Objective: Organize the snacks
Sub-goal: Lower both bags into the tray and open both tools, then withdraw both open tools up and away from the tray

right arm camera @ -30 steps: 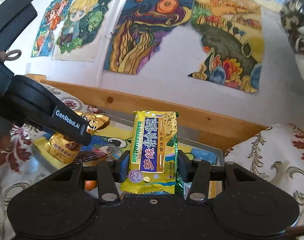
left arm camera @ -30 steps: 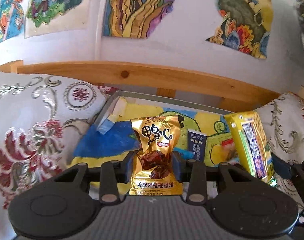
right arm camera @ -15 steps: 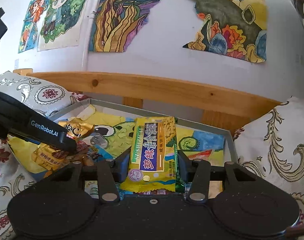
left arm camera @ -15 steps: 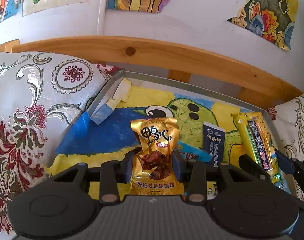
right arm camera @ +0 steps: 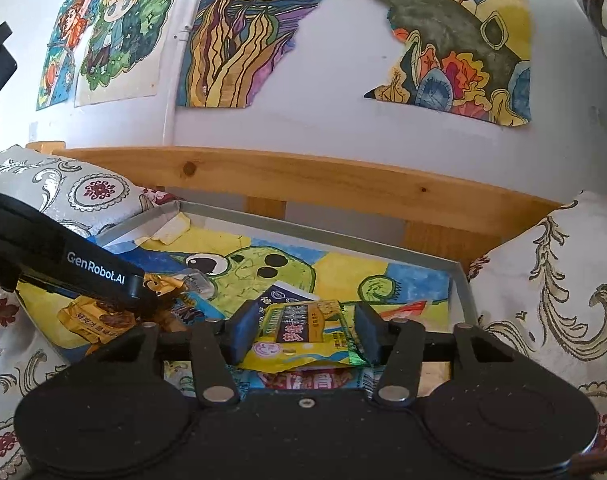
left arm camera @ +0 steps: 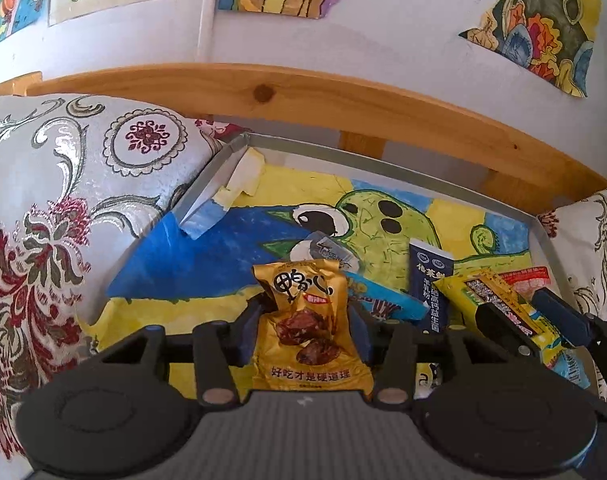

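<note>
A grey metal tray (left arm camera: 383, 162) (right arm camera: 343, 236), lined with a painted green creature drawing, lies between two cushions. My left gripper (left arm camera: 303, 328) is shut on a gold snack packet (left arm camera: 309, 320), held upright just above the tray's near left part. From the right wrist view, the left gripper (right arm camera: 143, 300) and the gold snack packet (right arm camera: 95, 316) show at the left. My right gripper (right arm camera: 303, 332) is shut on a yellow-green biscuit packet (right arm camera: 303, 326), tipped almost flat and low over the tray's near right part. That biscuit packet (left arm camera: 499, 300) also shows at the right of the left wrist view.
In the tray lie a dark blue box (left arm camera: 431, 280) (right arm camera: 283, 292), a light blue packet (left arm camera: 383, 296), a small silver packet (left arm camera: 327, 248) and a red packet (left arm camera: 527, 276). Patterned cushions (left arm camera: 83, 200) (right arm camera: 543, 300) flank it. A wooden rail (right arm camera: 303, 176) and a wall with paintings stand behind.
Both grippers have come down and forward over the tray with their packets. The yellow-green packet has tipped from upright to almost flat. More packets on the tray floor now show.
</note>
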Available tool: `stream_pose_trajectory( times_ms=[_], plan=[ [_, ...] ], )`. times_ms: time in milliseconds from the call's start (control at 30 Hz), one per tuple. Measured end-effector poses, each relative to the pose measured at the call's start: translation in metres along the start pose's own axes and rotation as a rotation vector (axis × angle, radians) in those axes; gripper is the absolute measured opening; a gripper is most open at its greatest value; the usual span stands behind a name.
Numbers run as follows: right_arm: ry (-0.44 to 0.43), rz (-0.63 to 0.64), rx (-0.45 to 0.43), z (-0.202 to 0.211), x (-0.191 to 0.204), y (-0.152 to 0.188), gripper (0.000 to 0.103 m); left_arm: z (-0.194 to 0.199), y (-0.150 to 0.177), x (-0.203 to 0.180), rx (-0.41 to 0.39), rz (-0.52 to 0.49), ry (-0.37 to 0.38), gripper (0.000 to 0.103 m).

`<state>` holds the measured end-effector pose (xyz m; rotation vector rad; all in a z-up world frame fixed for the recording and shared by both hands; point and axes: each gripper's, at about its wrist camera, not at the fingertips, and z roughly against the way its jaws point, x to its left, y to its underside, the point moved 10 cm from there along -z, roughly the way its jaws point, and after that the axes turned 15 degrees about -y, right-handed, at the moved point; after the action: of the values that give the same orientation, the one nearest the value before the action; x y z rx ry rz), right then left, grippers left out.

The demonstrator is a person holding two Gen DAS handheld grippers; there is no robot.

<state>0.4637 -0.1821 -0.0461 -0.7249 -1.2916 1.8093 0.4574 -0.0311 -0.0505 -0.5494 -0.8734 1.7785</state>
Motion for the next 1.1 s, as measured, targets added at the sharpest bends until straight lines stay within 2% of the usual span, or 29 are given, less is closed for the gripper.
stream_pose_trajectory(
  times_ms=[100, 167, 267, 400, 467, 533, 567, 867, 967, 1100],
  plan=[
    [0.011, -0.006, -0.012, 0.002, -0.002, -0.001, 0.064, 0.001, 0.001, 0.000, -0.004, 0.008, 0.003, 0.061],
    [0.019, -0.011, -0.019, 0.004, -0.004, -0.002, 0.067, 0.004, 0.000, 0.001, -0.017, 0.013, 0.006, 0.071],
    [0.034, -0.016, -0.032, 0.008, -0.007, -0.005, 0.070, 0.008, -0.003, 0.004, -0.040, 0.034, 0.004, 0.081],
    [0.051, -0.024, -0.045, 0.014, -0.010, -0.010, 0.072, 0.014, -0.006, 0.010, -0.062, 0.062, -0.009, 0.087],
    [0.056, -0.027, -0.054, 0.019, -0.011, -0.013, 0.074, 0.018, -0.007, 0.013, -0.077, 0.076, -0.022, 0.093],
    [0.060, -0.028, -0.070, 0.024, -0.010, -0.017, 0.087, 0.023, -0.008, 0.018, -0.098, 0.090, -0.043, 0.097],
    [0.059, -0.029, -0.080, 0.028, -0.010, -0.020, 0.088, 0.026, -0.009, 0.021, -0.107, 0.096, -0.052, 0.099],
    [0.095, -0.052, -0.117, 0.064, -0.006, -0.036, 0.094, 0.054, -0.005, 0.036, -0.155, 0.144, -0.070, 0.102],
    [0.106, -0.081, -0.136, 0.080, -0.007, -0.038, 0.101, 0.067, 0.000, 0.040, -0.179, 0.138, -0.066, 0.102],
    [0.113, -0.111, -0.152, 0.099, -0.004, -0.039, 0.102, 0.086, 0.008, 0.048, -0.204, 0.141, -0.062, 0.102]
  ],
)
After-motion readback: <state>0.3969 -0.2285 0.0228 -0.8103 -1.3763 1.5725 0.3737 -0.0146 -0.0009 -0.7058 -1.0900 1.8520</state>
